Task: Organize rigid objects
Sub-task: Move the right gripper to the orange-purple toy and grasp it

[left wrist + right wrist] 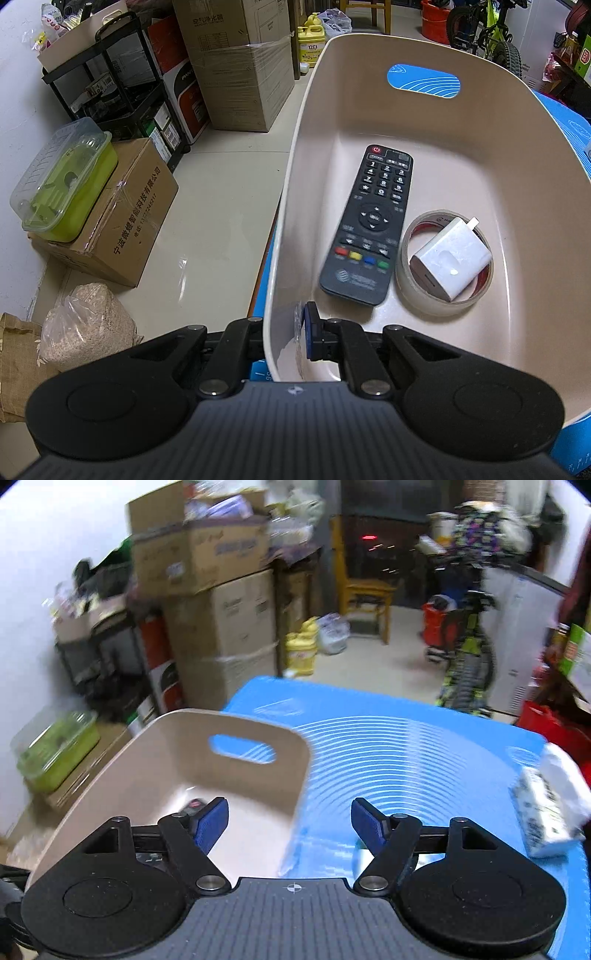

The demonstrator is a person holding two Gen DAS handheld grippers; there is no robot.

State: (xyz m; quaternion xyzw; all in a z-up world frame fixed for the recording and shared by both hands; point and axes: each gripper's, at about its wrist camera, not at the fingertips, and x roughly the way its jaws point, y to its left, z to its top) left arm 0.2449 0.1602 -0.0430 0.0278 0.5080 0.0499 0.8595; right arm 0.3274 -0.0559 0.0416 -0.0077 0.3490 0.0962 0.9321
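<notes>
A beige plastic bin (pixel 480 155) stands on the blue table (pixel 565 122). In it lie a black remote control (pixel 369 225), a roll of clear tape (pixel 439 291) and a white charger plug (pixel 452 258) resting inside the tape roll. My left gripper (pixel 291 332) is shut on the bin's near left wall, one blue pad inside the bin, the other finger hidden outside. In the right wrist view the bin (pixel 184 760) is at the lower left. My right gripper (pixel 290 821) is open and empty above the bin's right rim.
A white printed packet (pixel 546 812) lies at the table's (pixel 406 746) right edge. On the floor to the left are cardboard boxes (pixel 122 221), a green lidded container (pixel 62 181), a bag of grain (pixel 85 325) and a black shelf (pixel 122 88).
</notes>
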